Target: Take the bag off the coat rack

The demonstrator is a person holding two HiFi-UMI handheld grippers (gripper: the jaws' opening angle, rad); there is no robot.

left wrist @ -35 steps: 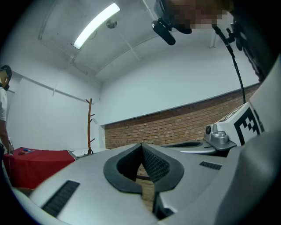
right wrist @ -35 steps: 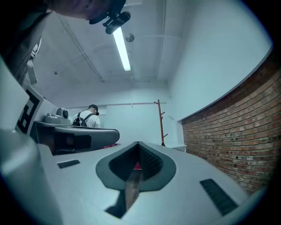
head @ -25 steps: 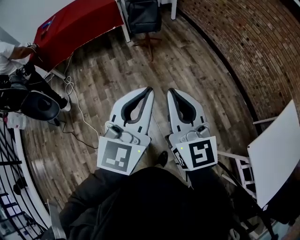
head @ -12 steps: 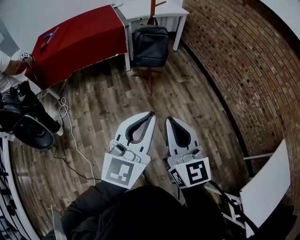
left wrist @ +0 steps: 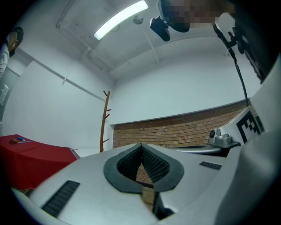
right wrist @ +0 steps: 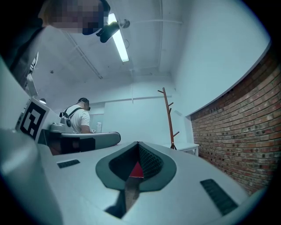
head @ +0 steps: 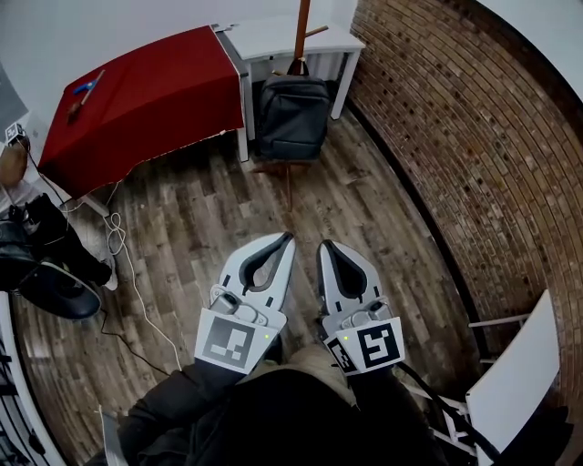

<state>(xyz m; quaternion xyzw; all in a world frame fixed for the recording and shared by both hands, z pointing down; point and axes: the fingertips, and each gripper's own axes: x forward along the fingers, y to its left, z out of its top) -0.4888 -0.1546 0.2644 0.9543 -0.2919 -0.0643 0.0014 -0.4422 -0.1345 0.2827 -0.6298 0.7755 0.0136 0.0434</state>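
Left of the coat rack (head: 300,27): red-covered table (head: 146,86), with a cable (head: 123,264) lying on the wooden floor (head: 200,205). Well short of the rack, left gripper (head: 289,238), jaws pressed together, gripping nothing; probably kept closed because far from the rack. On the rack itself, dark bag (head: 291,116), hanging low by its top handle, untouched. Behind the rack, white table (head: 264,38). Just beside the left one, right gripper (head: 321,246), also closed and empty. Right of the rack: brick wall (head: 437,136).

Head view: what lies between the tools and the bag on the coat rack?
Head view shows only bare wooden floor between left tool, right tool and the bag, plus the coat rack's foot.
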